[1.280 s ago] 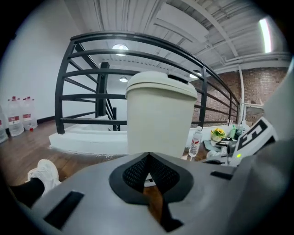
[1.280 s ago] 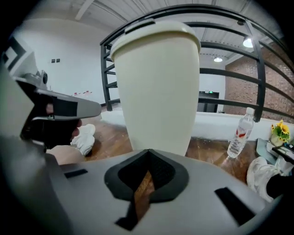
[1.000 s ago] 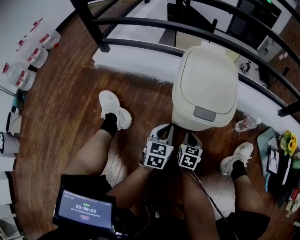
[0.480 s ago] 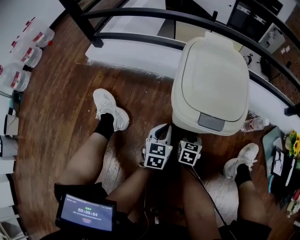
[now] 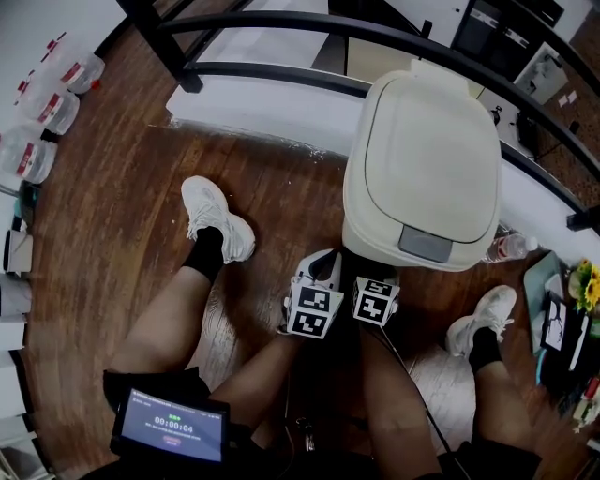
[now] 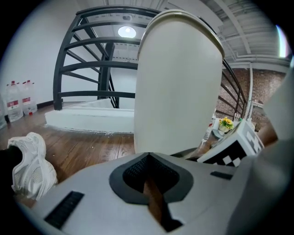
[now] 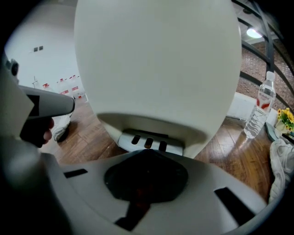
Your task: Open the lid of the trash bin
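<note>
- The dark wooden floor (image 5: 122, 216) runs all around the trash bin (image 5: 422, 159), which stands on it at the person's front right.
- A black metal railing (image 5: 281, 23) curves behind the trash bin, over a low white plinth (image 5: 272, 108) that passes behind the bin and on to its left.
- The trash bin is cream, tall and rounded. Its lid (image 5: 431, 141) lies down flat on top, with a grey latch (image 5: 425, 244) at the front edge, on the side facing the person.
- The person's bare legs (image 5: 178, 309) come up to the bin from the near side, one on each side of it.
- The left hand-held gripper (image 5: 325, 267) is low, just in front of the bin's left front corner. In its own view its jaws are pressed together with nothing between them (image 6: 148, 160), and the bin's wall (image 6: 177, 82) rises close ahead.
- The right hand-held gripper (image 5: 378, 281) sits beside the left one, right under the bin's latch. Its jaws are together too, with nothing in them (image 7: 146, 156). They point at a grey slotted pedal (image 7: 149, 142) at the bin's foot. Whether they touch it cannot be told.
- A white shoe (image 5: 217, 220) stands well to the left of the bin and another (image 5: 483, 319) near its right front.
- A small screen (image 5: 171, 427) is well clear of the bin, at the person's left thigh.
- A clear water bottle (image 5: 511, 247) lies on the floor just beside the bin's right front. Yellow flowers (image 5: 586, 284) are farther right.
</note>
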### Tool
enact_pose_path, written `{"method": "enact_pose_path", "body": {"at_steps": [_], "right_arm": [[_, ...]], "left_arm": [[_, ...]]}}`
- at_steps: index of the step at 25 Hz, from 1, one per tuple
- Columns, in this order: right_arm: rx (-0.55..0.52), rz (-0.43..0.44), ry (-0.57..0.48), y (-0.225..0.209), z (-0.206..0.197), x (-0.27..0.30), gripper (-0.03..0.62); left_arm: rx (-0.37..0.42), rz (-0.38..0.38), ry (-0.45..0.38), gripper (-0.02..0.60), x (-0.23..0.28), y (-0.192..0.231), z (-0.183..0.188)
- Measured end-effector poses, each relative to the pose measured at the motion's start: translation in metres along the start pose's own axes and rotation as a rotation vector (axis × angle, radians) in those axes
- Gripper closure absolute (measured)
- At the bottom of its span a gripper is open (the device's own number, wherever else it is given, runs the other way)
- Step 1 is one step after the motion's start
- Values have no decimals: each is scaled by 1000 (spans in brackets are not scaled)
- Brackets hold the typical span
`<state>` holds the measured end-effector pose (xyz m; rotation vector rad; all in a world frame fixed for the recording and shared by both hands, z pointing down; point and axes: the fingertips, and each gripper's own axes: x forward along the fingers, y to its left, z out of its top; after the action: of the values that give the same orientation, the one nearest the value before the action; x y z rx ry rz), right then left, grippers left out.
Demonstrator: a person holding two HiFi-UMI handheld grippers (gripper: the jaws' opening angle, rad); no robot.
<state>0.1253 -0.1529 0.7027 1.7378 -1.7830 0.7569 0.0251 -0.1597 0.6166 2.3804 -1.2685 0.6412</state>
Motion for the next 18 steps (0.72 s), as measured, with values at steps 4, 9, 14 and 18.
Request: {"method": "enact_pose_path", "body": {"at_steps": [4, 9, 14, 18], "right_arm": [[-8, -19, 22, 0, -1, 1, 589], [-16, 4, 68, 3, -6, 0, 589], [-8, -2, 84, 1, -8, 3, 589], [-31, 5, 87, 2, -8, 6, 589]], "left_arm": [[-4, -5, -5, 583, 3, -1, 2], [-92, 13, -13, 583, 0, 7, 9], [-68, 8, -14, 583, 3, 6, 11], [-65, 7, -4, 583, 2, 6, 5]]}}
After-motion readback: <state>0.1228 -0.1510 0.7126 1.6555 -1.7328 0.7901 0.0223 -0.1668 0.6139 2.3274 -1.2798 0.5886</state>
